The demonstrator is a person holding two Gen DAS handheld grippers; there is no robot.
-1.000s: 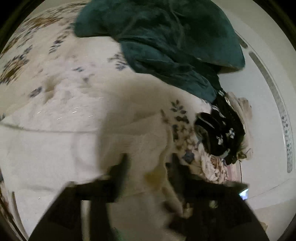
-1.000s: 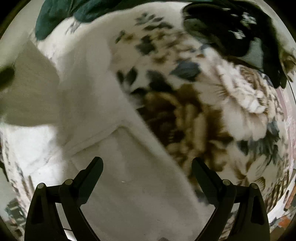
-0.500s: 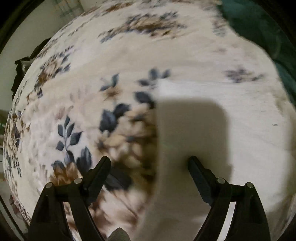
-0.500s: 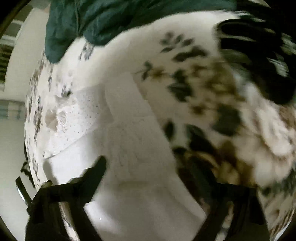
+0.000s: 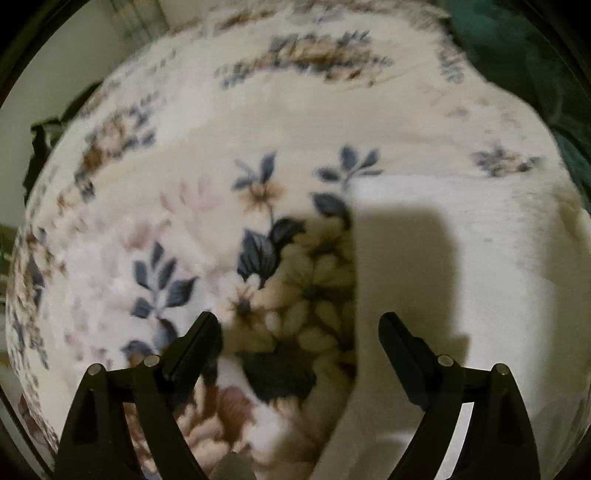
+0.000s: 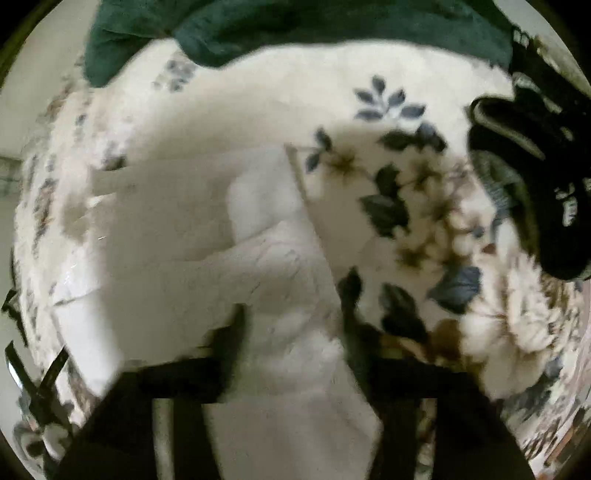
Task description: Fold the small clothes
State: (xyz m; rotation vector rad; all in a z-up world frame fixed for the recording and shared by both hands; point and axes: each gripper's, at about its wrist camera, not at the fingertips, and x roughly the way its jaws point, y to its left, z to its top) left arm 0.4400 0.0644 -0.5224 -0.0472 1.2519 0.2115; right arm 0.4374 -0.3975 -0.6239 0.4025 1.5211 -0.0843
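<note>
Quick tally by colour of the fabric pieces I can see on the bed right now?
White: 1, the white garment under the right gripper
Dark green: 1, the green cloth
Black: 1, the black garment
Floral: 1, the floral blanket underneath
Total: 4

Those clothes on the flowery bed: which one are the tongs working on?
The white garment, lying flat right under the right tongs. The black garment sits off to the right, and the dark green fabric is heaped at the far edge.

One white garment [image 6: 192, 236], one green cloth [image 6: 332, 26], one black garment [image 6: 535, 177], one floral blanket [image 5: 177, 229].
</note>
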